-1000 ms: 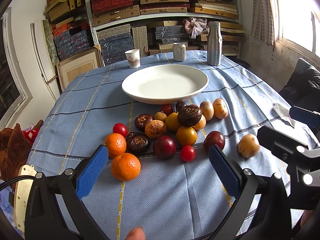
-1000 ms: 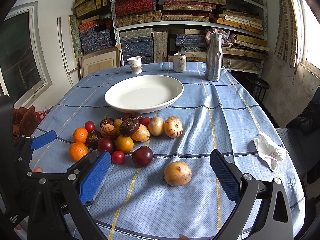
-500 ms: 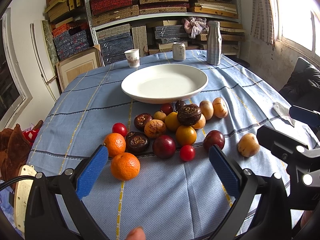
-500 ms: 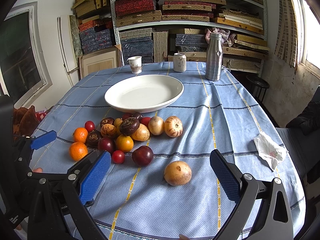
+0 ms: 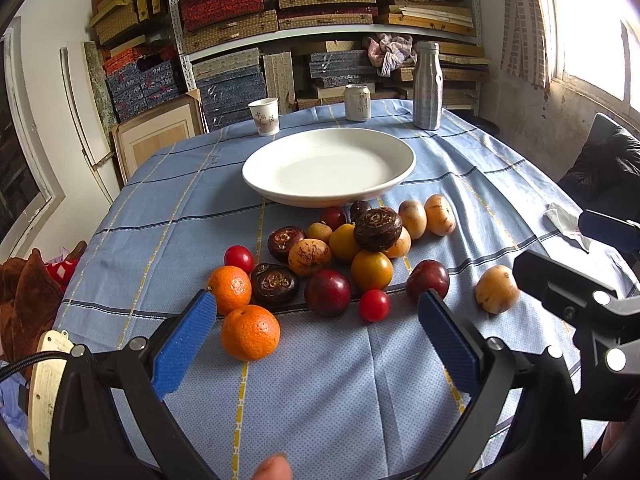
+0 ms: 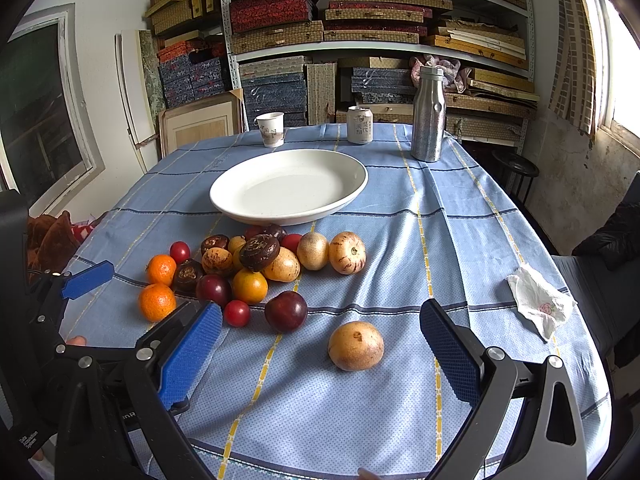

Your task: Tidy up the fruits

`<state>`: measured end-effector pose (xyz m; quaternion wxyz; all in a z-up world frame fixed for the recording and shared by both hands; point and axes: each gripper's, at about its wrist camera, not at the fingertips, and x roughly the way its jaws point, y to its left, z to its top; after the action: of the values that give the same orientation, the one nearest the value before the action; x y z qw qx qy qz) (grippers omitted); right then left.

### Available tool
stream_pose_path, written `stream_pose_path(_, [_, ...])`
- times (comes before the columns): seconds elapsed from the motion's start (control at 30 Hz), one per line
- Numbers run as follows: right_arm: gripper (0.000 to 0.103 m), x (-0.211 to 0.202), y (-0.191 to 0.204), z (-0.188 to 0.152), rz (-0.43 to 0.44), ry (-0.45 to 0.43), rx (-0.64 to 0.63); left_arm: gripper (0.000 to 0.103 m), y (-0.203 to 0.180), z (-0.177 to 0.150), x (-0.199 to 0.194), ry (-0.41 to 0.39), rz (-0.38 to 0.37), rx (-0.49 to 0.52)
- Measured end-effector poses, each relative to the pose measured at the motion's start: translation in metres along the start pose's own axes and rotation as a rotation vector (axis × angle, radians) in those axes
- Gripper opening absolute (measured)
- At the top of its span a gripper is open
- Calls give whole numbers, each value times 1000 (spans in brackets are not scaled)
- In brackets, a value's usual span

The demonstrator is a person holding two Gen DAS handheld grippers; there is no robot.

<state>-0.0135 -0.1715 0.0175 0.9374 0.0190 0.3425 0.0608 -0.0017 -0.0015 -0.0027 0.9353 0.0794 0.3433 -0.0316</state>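
Observation:
A heap of fruit [image 5: 344,256] lies on the blue checked tablecloth in front of an empty white plate [image 5: 328,166]: oranges, dark plums, cherry tomatoes, brown mangosteens and yellow-tan fruits. My left gripper [image 5: 318,340] hovers open just short of the heap, with one orange [image 5: 250,332] by its left finger. My right gripper [image 6: 320,352] is open too, and a lone yellow-tan fruit [image 6: 356,345] sits on the cloth between its blue pads. The same heap [image 6: 248,264] and plate [image 6: 288,186] appear left of centre in the right wrist view. Neither gripper holds anything.
At the table's far end stand a paper cup [image 5: 264,116], a can [image 5: 357,97] and a steel bottle [image 5: 427,86]. A crumpled tissue [image 6: 538,306] lies near the right edge. Shelves of stacked boxes fill the wall behind. Brown cloth [image 5: 24,304] lies off the left edge.

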Motion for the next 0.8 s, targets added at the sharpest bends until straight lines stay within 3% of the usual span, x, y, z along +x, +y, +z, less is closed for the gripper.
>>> stream_pose_path(0.43, [100,2,0,-1,16,5,5,99,-1,-5,4,16,7,-1])
stream_pose_path(0.63, [100,24,-11,-8,83,46,41,99,13,-13,23,72,-5,-14])
stream_pose_path(0.8, [100,42,-29,-16,121,39,54,99,32,-18,39,109,51,-30])
